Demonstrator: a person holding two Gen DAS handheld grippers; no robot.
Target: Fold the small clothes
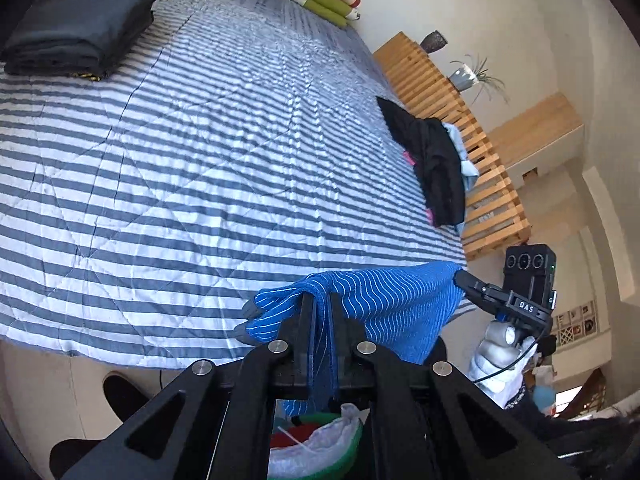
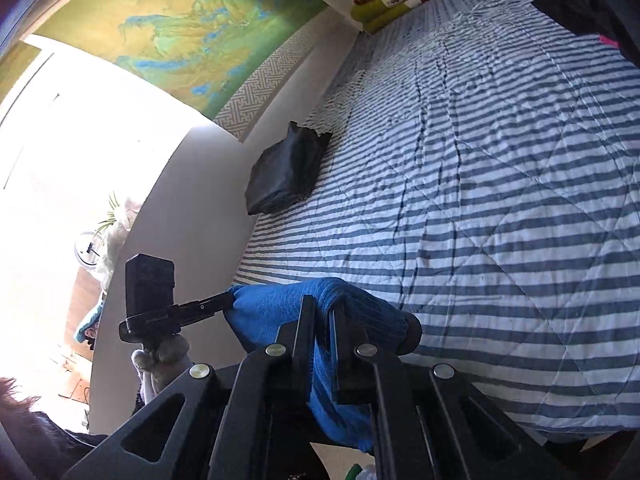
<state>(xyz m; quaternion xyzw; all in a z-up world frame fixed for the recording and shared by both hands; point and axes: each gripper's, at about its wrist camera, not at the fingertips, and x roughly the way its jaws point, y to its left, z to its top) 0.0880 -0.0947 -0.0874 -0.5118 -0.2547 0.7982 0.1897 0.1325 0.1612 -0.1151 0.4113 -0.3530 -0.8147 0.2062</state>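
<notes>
**Blue garment pinched at both ends, hanging over the bed's near edge**

With both grippers clamped on the blue garment (image 1: 360, 300), I have it strung between them above the near edge of the striped bed (image 1: 180, 152). My left gripper (image 1: 319, 304) has its jaws nearly together on a bunched fold, and the right gripper (image 2: 322, 312) pinches the other end the same way; each shows in the other's view, the right one at 3 o'clock from the left camera, the left one at 9 o'clock from the right camera.

My worry is the grip: each holds a wad, not a clean corner, so the cloth could slide out of either pinch, or land twisted if I lay it down as it is. Pulling my hands apart unevenly could also tug it from one side.

A folded dark pile (image 1: 80, 20) lies at 10 o'clock, and a heap of black clothes (image 1: 432, 160) at 2 o'clock.

I cannot tell what kind of garment this is; its lower part drops behind the gripper bodies, and the window glare washes out the right view's left side.
</notes>
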